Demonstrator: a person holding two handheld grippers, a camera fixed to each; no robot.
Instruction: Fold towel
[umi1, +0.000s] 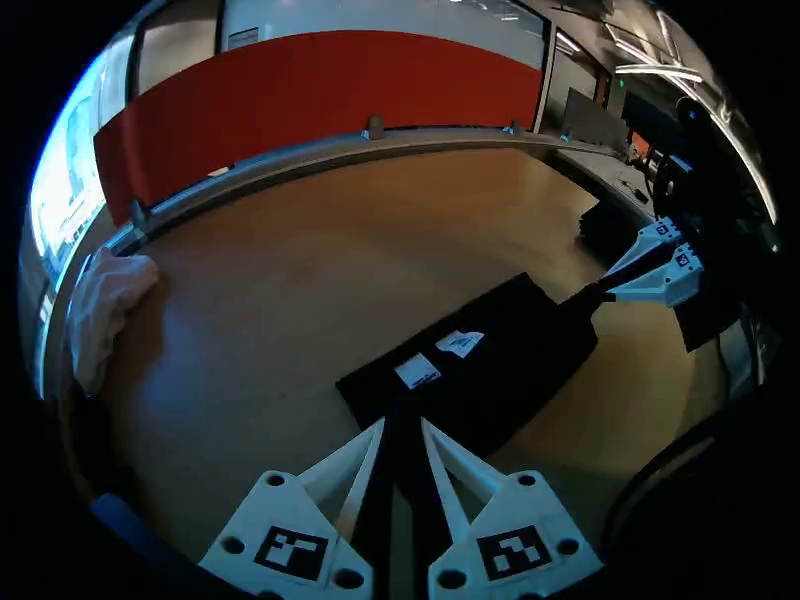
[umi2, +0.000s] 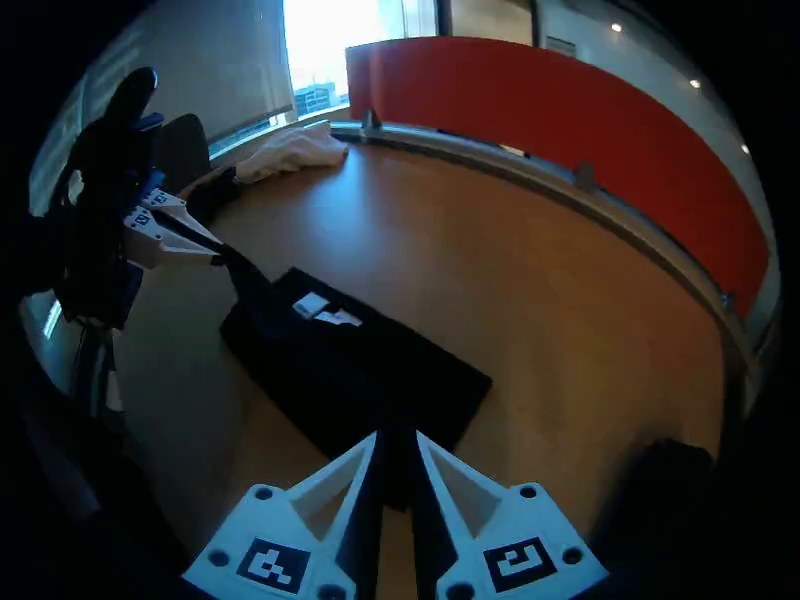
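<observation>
The left tool (umi1: 402, 432) has its two white fingers drawn almost together, pinching a dark fold of the black towel (umi1: 480, 365) at one end. The right tool (umi2: 397, 440) grips the opposite end the same way, its fingers closed on cloth. Each tool also appears farther off in the other's view, clamped on a raised corner.

Between them the towel lies in a long band on the wooden counter (umi1: 300, 280), with two white labels (umi1: 417, 372) facing up near its middle. A crumpled white cloth (umi1: 105, 300) sits well apart at the counter's far edge, below a red partition (umi1: 330, 90).

This looks like the start of a fold, with both ends gripped and the cloth mostly flat. The next move likely calls for lifting both ends together and carrying one edge over the other, keeping even tension so neither corner slips.
</observation>
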